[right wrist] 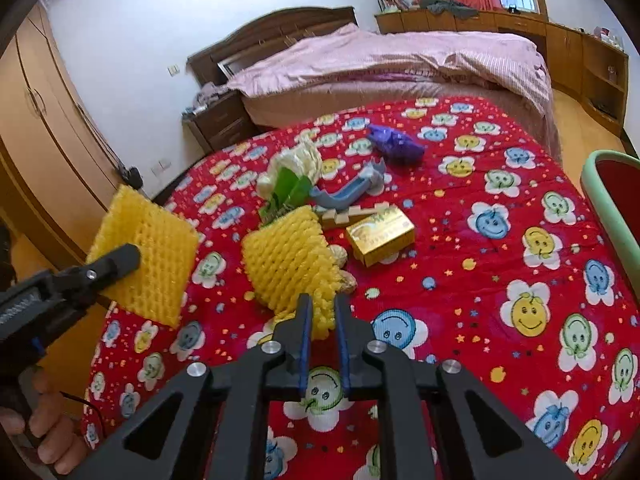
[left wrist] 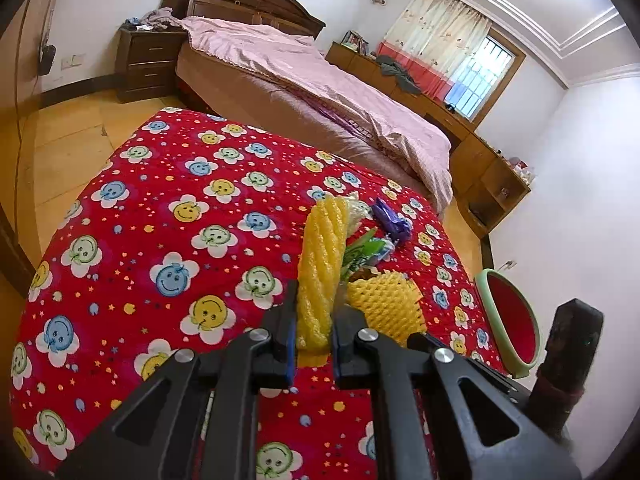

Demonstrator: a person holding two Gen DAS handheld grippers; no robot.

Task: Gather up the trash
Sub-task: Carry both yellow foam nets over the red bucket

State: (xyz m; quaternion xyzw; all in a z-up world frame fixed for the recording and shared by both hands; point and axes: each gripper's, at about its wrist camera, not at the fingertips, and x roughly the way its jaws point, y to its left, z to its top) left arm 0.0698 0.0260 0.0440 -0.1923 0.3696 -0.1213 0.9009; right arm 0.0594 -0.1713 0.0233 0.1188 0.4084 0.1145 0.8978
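My left gripper point(left wrist: 314, 322) is shut on a yellow foam net sleeve point(left wrist: 320, 272) and holds it up above the red quilt point(left wrist: 140, 240); it shows in the right wrist view as a square yellow net point(right wrist: 148, 260) held by the left gripper point(right wrist: 120, 258). My right gripper point(right wrist: 322, 316) is shut on the edge of a second yellow foam net point(right wrist: 288, 264) lying on the quilt point(right wrist: 500, 280). More trash lies beyond: a gold box point(right wrist: 380, 234), a blue wrapper point(right wrist: 352, 196), a purple wrapper point(right wrist: 394, 142), a green packet point(right wrist: 290, 192), a white foam net point(right wrist: 298, 162).
A green-rimmed red bin point(left wrist: 512, 316) stands at the quilt's right edge, also in the right wrist view point(right wrist: 612, 208). A bed with pink bedding point(left wrist: 320, 92) lies behind. A nightstand point(left wrist: 146, 62), wooden cabinets point(left wrist: 480, 160) and a wardrobe point(right wrist: 44, 140) line the walls.
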